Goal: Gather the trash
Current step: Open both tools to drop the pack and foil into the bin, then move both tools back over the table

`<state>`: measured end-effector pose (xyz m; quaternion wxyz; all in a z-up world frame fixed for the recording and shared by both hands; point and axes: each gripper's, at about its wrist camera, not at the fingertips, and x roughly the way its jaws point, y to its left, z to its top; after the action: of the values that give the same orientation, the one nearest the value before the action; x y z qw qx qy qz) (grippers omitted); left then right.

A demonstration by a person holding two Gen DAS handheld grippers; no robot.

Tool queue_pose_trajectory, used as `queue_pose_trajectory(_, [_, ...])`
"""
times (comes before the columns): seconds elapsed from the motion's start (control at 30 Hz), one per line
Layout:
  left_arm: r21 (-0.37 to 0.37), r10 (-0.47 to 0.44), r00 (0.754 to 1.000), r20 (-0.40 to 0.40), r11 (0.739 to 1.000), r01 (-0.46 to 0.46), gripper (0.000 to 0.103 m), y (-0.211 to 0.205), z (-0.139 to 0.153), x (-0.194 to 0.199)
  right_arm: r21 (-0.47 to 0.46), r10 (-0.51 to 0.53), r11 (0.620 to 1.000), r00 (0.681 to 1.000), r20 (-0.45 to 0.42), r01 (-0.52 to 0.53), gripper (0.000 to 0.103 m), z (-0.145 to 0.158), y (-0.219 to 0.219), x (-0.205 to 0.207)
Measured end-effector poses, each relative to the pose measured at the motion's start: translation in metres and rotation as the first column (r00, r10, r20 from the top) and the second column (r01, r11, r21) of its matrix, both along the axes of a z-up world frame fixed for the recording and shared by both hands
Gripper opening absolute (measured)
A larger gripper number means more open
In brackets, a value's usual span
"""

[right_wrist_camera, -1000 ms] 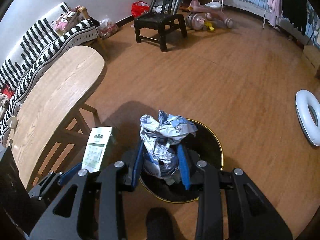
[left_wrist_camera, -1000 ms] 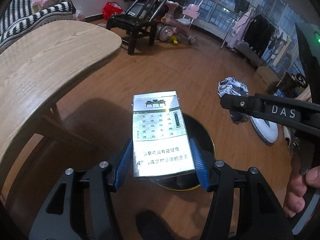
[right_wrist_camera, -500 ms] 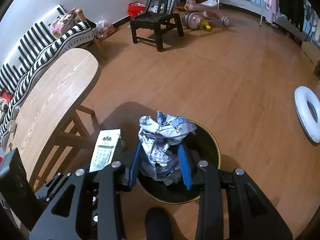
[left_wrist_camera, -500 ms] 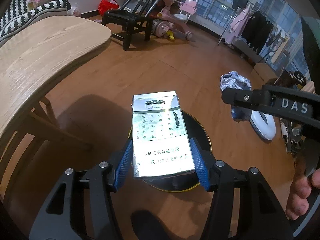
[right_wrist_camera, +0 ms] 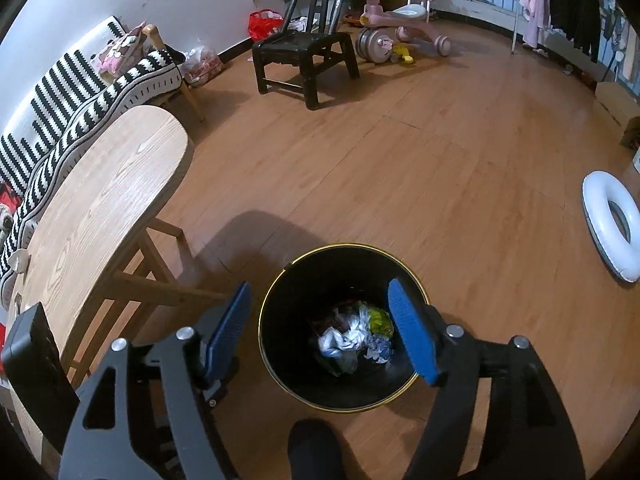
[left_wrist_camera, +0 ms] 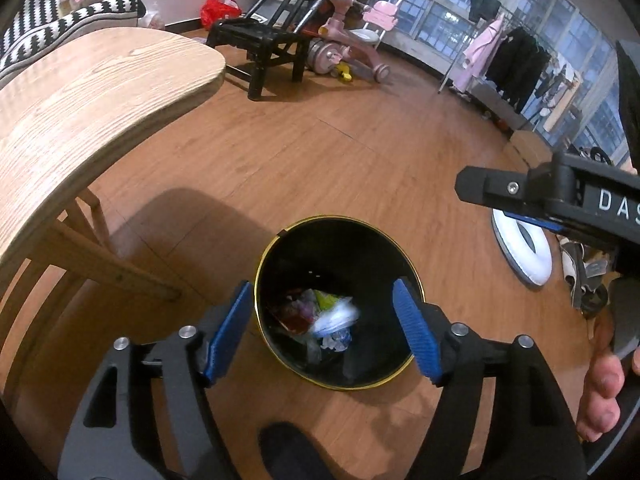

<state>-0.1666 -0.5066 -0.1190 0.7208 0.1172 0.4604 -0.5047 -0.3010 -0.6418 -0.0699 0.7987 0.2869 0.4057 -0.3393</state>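
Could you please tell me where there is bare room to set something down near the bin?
Bare floor between bin, black chair and white ring. The wooden table end is bare too. Crowded: inside the bin, trash covers the bottom.

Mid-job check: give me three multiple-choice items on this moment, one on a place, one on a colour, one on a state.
1. Where is the round black trash bin?
A. on the wooden table
B. on the floor beside the table
C. on the black chair

2. What colour is the bin's rim?
A. gold
B. red
C. white

3. How is the left gripper?
A. shut on a box
B. open, empty
C. shut on foil

Answers:
1 B, it stands on floorboards by the light wooden table.
2 A, a thin gold ring.
3 B, its jaws have just been opening, nothing between them.
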Motion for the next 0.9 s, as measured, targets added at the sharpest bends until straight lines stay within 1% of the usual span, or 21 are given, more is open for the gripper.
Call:
queue_pose_trajectory(0.13, [-0.001,0.010,1.000,-0.001,1.000,-0.010,0.072,0.001,0.001,0.001,-0.001,0.007,1.000,1.000,0.002,-0.007,0.070,0.000,-0.001,-0.001])
queue_pose_trajectory(0.23, [-0.004,0.014,1.000,0.005,1.000,-0.014,0.076,0.003,0.002,0.001,-0.003,0.012,1.000,1.000,0.004,-0.012,0.070,0.001,0.000,0.000])
queue_pose_trajectory(0.33, [-0.009,0.021,0.999,0.024,1.000,-0.021,0.083,0.011,0.007,0.002,-0.009,0.014,1.000,1.000,0.014,-0.013,0.070,0.005,0.001,0.002])
queue_pose_trajectory(0.4, [-0.011,0.031,0.998,0.047,0.999,-0.030,0.089,0.019,0.011,0.006,-0.023,0.016,1.000,1.000,0.018,-0.016,0.078,0.009,0.005,0.005])
queue_pose_trajectory(0.43, [-0.010,0.037,0.997,0.061,0.999,-0.036,0.090,0.023,0.013,0.007,-0.029,0.022,0.999,1.000,0.022,-0.021,0.081,0.011,0.008,0.007])
queue_pose_trajectory(0.53, [-0.005,0.059,0.991,0.121,0.998,-0.059,0.093,0.043,0.028,0.018,-0.056,0.064,0.997,0.997,0.040,-0.062,0.083,0.022,0.023,0.022])
queue_pose_trajectory(0.57, [-0.006,0.081,0.985,0.154,0.997,-0.081,0.095,0.056,0.036,0.025,-0.063,0.080,0.995,0.996,0.049,-0.077,0.085,0.026,0.029,0.028])
queue_pose_trajectory(0.63, [-0.013,0.113,0.974,0.194,0.994,-0.112,0.096,0.072,0.047,0.037,-0.080,0.120,0.990,0.991,0.065,-0.115,0.086,0.035,0.043,0.041])
queue_pose_trajectory(0.73, [-0.021,0.187,0.948,0.257,0.982,-0.188,0.096,0.115,0.067,0.066,-0.103,0.193,0.977,0.978,0.082,-0.184,0.087,0.047,0.069,0.065])
queue_pose_trajectory(0.8, [-0.025,0.230,0.933,0.276,0.972,-0.232,0.096,0.140,0.076,0.082,-0.117,0.242,0.966,0.966,0.090,-0.231,0.087,0.053,0.087,0.080])
queue_pose_trajectory(0.9, [-0.017,0.304,0.901,0.308,0.949,-0.315,0.096,0.189,0.088,0.110,-0.136,0.327,0.940,0.939,0.104,-0.312,0.087,0.062,0.121,0.106])
